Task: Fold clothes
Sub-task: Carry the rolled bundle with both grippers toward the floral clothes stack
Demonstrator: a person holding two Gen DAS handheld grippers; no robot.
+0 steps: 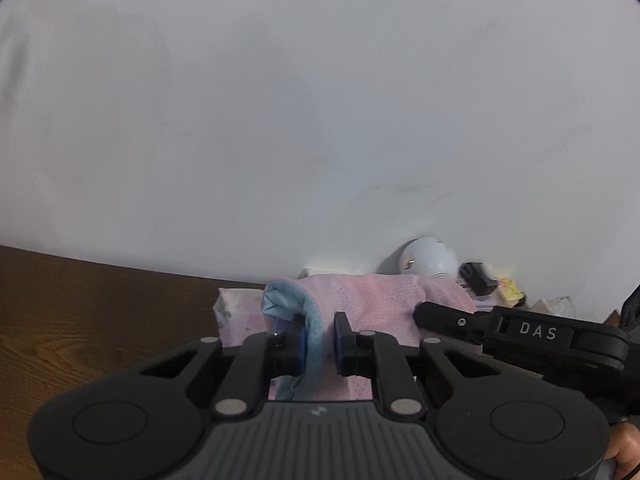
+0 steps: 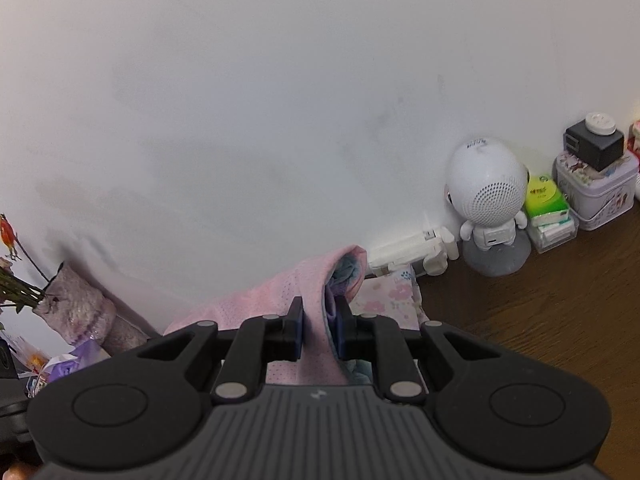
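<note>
The left hand-held gripper (image 1: 320,344) pinches the blue-trimmed edge of the pink perforated mesh garment (image 1: 376,304); the right hand-held gripper (image 2: 320,334) clamps its other end. The cloth stretches between them, its long axis crosswise, both hands equally near. Beyond lies a floral folded cloth (image 2: 390,294) near the brown wooden table's (image 2: 540,312) wall edge.

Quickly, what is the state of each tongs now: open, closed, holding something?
Left tongs: closed on the blue-trimmed edge of the pink garment.
Right tongs: closed on the same pink garment.
</note>
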